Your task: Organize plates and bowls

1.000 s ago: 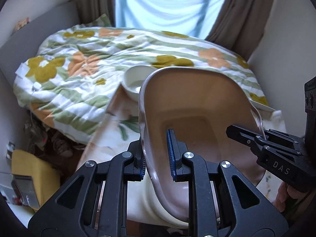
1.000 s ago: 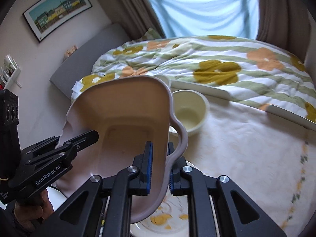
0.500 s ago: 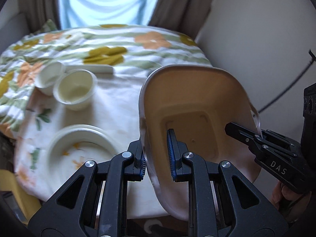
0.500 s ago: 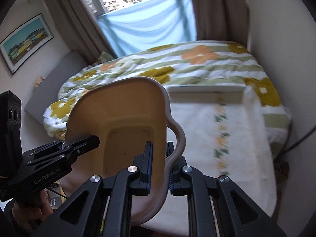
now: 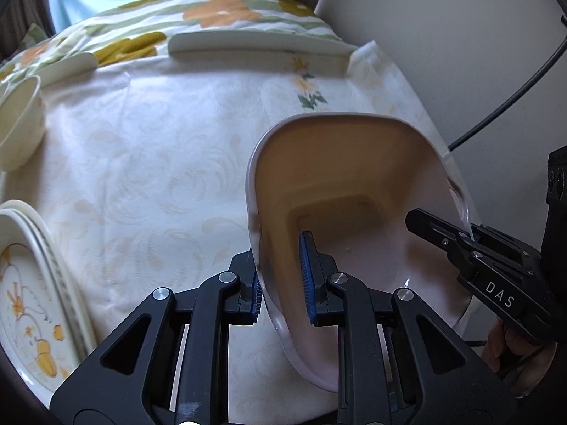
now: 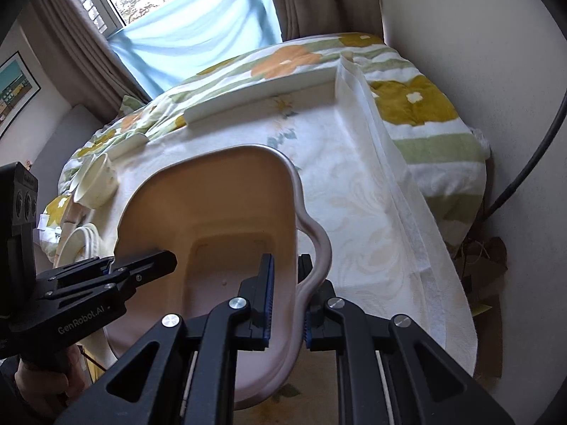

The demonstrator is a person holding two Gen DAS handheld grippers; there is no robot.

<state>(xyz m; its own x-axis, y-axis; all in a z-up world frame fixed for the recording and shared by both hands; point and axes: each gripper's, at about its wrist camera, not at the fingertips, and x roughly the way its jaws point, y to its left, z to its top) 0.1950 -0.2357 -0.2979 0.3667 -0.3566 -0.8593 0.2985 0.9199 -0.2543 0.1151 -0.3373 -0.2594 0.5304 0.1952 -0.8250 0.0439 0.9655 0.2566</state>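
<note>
Here, a pale pink plastic basin (image 5: 354, 191), deep and roughly rectangular with rounded corners, hangs above a cloth-covered table (image 5: 159, 177). Both tools carry it. The left gripper (image 5: 281, 283) pinches the basin's left wall, one pad inside and one outside. The right gripper (image 6: 287, 304) pinches the opposite wall just behind a moulded handle loop. The basin's open mouth tips up and towards the cameras, and its long axis runs away from the grippers towards the far table edge; its base seems to face the cloth beyond.

Ahead of the grippers the cloth lies bare. To the left of the left gripper sits a stack of plates (image 5: 32, 283) with an orange flower print. Further off on that side stands a cream bowl (image 5: 17, 124). These are not in the basin, which holds nothing. So the sorting appears to be at an early stage: the basin is yet to be set down, and plates and bowl remain to be gathered.
</note>
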